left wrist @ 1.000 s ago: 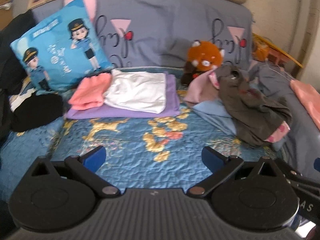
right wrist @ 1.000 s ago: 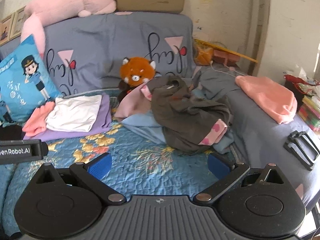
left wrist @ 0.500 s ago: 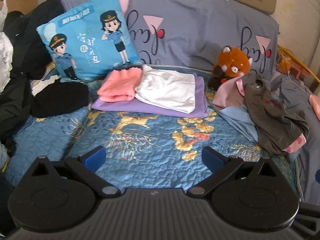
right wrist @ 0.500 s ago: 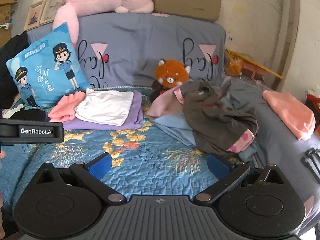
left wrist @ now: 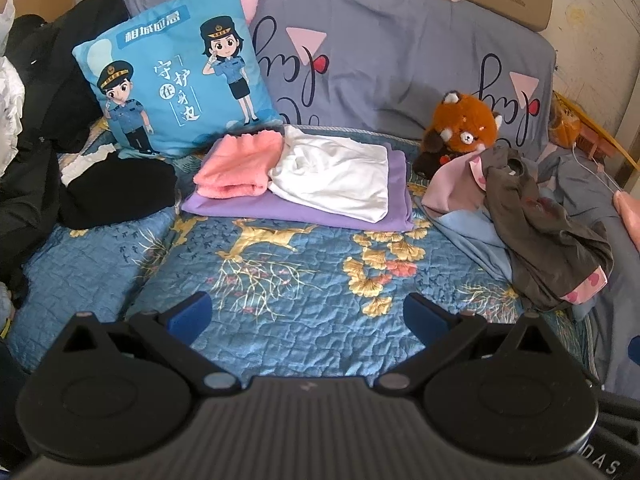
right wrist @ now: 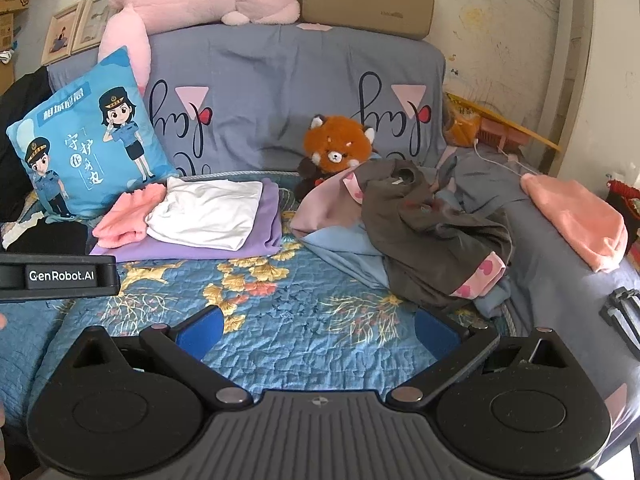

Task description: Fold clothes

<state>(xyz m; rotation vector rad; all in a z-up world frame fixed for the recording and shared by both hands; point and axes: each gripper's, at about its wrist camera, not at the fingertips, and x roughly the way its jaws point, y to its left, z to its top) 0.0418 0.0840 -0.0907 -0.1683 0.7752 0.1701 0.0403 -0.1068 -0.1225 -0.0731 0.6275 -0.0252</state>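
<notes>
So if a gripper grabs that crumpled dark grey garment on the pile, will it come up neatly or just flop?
Probably flop: the crumpled dark grey garment lies in soft folds, draped over the light blue cloth. It looks thin, so likely light. Its pink heart-print trim hangs loose and may trail, and the blue cloth underneath might drag along.

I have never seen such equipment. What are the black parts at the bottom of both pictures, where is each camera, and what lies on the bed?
There is no robot arm: a person holds one hand tool in each hand, each carrying a wide-angle camera that looks forward along its two fingers. The black parts with blue tips are the left claw and the right claw. Both are open and hold nothing. On the blue quilt lie folded clothes: a pink piece and a white piece on a purple one. To the right is an unfolded pile, beside a plush toy.
</notes>
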